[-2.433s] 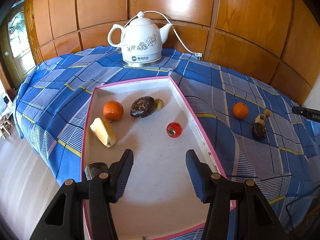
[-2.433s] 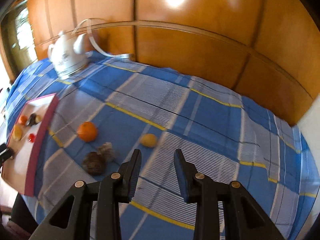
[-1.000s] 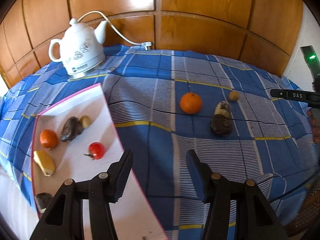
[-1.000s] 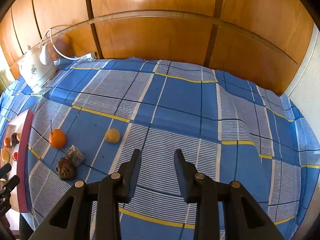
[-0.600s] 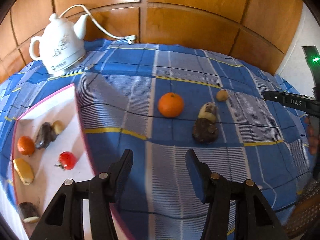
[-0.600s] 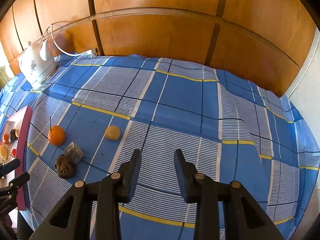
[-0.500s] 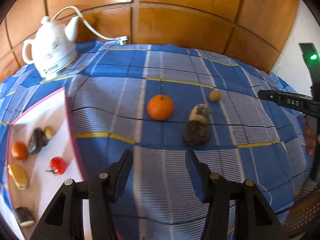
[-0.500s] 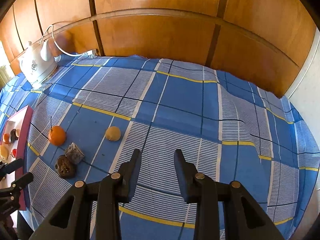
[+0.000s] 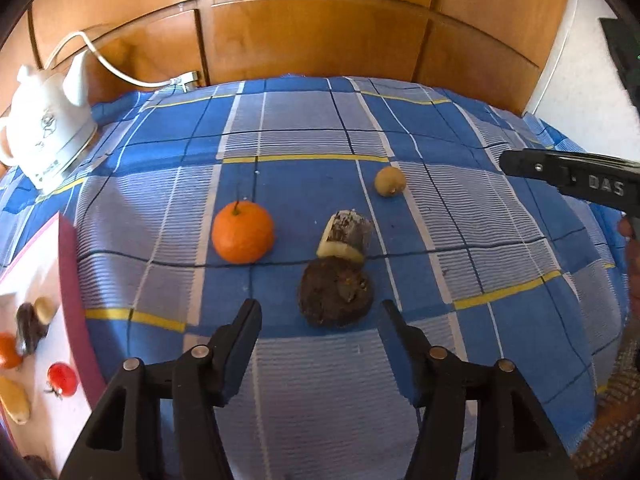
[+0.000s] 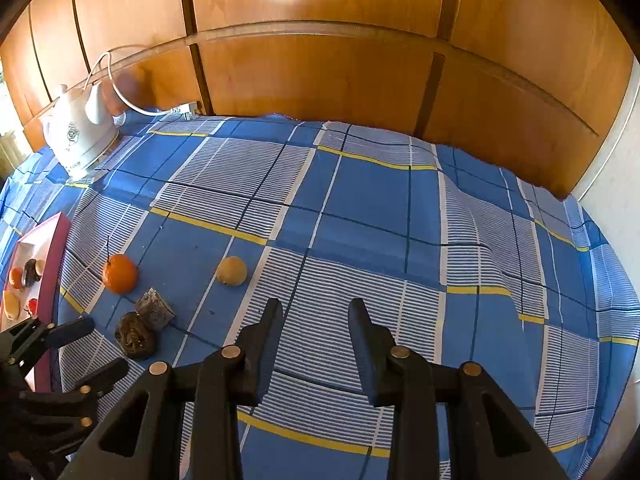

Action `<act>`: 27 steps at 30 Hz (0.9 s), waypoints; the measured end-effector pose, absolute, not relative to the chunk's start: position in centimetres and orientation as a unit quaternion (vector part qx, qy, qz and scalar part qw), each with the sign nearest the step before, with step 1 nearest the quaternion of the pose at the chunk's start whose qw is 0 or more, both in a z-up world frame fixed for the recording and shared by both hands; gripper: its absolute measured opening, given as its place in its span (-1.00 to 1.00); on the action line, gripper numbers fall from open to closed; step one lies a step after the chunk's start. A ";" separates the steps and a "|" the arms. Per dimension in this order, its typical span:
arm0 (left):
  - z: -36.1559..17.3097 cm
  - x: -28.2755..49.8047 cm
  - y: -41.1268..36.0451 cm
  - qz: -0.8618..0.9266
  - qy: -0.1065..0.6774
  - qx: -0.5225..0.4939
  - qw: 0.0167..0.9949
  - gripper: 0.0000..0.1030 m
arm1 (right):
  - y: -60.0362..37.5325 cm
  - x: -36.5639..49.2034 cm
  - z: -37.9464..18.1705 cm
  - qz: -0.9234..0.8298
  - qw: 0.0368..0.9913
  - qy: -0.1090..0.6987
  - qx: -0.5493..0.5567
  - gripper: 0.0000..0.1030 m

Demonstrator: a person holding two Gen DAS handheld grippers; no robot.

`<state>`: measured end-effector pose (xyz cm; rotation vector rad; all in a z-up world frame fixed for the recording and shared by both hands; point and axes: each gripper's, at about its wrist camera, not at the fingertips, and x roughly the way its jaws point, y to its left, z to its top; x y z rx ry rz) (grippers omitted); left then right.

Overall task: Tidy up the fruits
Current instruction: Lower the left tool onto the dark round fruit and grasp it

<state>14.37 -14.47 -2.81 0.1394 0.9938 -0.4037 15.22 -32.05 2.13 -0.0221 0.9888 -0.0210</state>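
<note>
Loose on the blue checked cloth lie an orange (image 9: 243, 232), a dark brown wrinkled fruit (image 9: 336, 298), a grey-skinned cut piece with pale flesh (image 9: 346, 236) and a small yellow-brown fruit (image 9: 389, 181). My left gripper (image 9: 320, 306) hovers just short of the dark fruit; its jaws are opening and the pads touch nothing. From the right wrist view the left gripper (image 10: 105, 345) sits beside that dark fruit (image 10: 135, 335). My right gripper (image 10: 315, 305) is open by a narrow gap over bare cloth, to the right of the small yellow-brown fruit (image 10: 231, 271).
A pink-rimmed white tray (image 9: 70, 280) at the left holds a tomato (image 9: 62, 379), an orange, a dark fruit and a yellow piece. A white kettle (image 9: 48, 128) with its cord stands at the back left. Wooden panels close off the far side.
My left gripper has swung right, away from the tray, and come close to the dark fruit, its jaws a little wider. The right gripper has stayed still.
</note>
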 end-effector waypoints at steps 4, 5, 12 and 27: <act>-3.5 15.5 -15.7 -0.193 0.475 0.079 0.855 0.18 | -32.0 15.3 2.1 -0.010 0.879 0.476 -0.010 -0.33; -3.9 15.7 -16.0 -0.189 0.475 0.089 0.855 0.17 | -32.0 15.3 2.1 -0.010 0.879 0.476 -0.009 -0.33; -4.1 14.5 -15.7 -0.213 0.462 0.076 0.857 -0.08 | -32.4 15.4 1.8 -0.015 0.878 0.478 -0.007 -0.33; -5.5 9.1 -12.2 -0.189 0.425 0.068 0.883 -0.06 | -32.8 15.5 1.1 -0.028 0.872 0.489 -0.012 -0.33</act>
